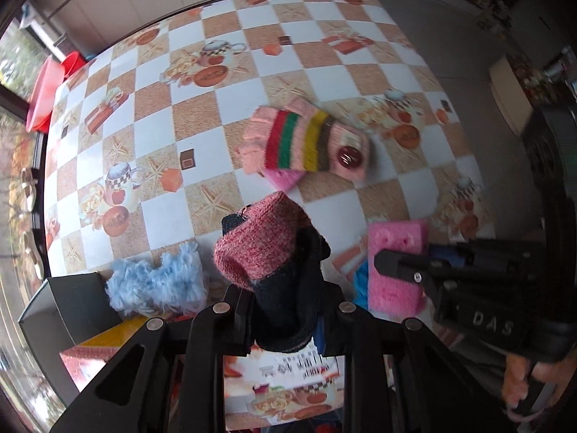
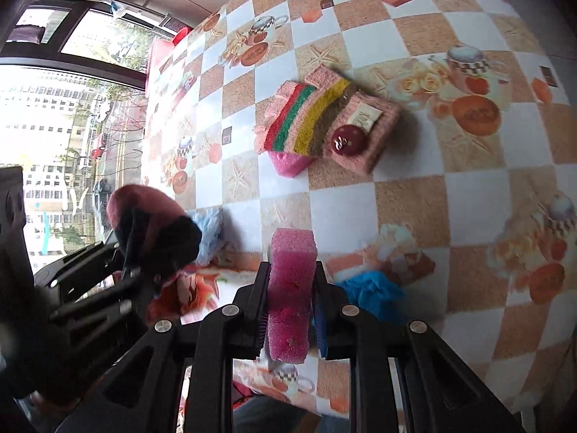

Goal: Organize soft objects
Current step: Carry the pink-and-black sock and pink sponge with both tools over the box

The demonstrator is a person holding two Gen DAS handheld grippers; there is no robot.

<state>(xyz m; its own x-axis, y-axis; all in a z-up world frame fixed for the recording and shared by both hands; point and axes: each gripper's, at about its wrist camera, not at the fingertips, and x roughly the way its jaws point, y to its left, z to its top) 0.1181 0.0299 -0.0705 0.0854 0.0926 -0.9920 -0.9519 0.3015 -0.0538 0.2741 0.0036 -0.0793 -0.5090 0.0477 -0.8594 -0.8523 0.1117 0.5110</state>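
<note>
Soft objects are held in both claws above the surface point(image 1: 223, 115), which is covered by a checkered oilcloth printed with cups, roses and starfish.

Left claw point(image 1: 285, 319): closed on a knitted glove point(image 1: 268, 249), dark at the gripped end and mottled pink-red at the free end. The glove stands up between the fingers and is clear of the surface. In the right wrist view the same claw point(image 2: 144, 270) appears at the left edge with the glove point(image 2: 151, 227) protruding from it.

Right claw point(image 2: 290, 319): closed on a pink sponge point(image 2: 292, 285). The fingers press the two long sides of the sponge, which projects forward past the fingertips. In the left wrist view this claw point(image 1: 400, 269) enters from the right with the sponge point(image 1: 395, 263) in its grip.

Items lying on the surface:
- A light blue fluffy item point(image 1: 155, 281) lies just left of the left claw, beside a black box point(image 1: 68, 310).
- A bright blue fluffy item point(image 2: 371, 292) lies just right of the right claw.
- A pink knitted glove pair point(image 1: 306, 142), banded in red, green, yellow and brown and carrying a dark red button point(image 1: 348, 155) and a label, lies farther out near the middle of the surface.
- A second pink sponge point(image 1: 283, 178) lies partly under that striped knit, with one corner showing.

Beyond the far left edge of the surface, red plastic tubs point(image 1: 47, 90) are visible.
</note>
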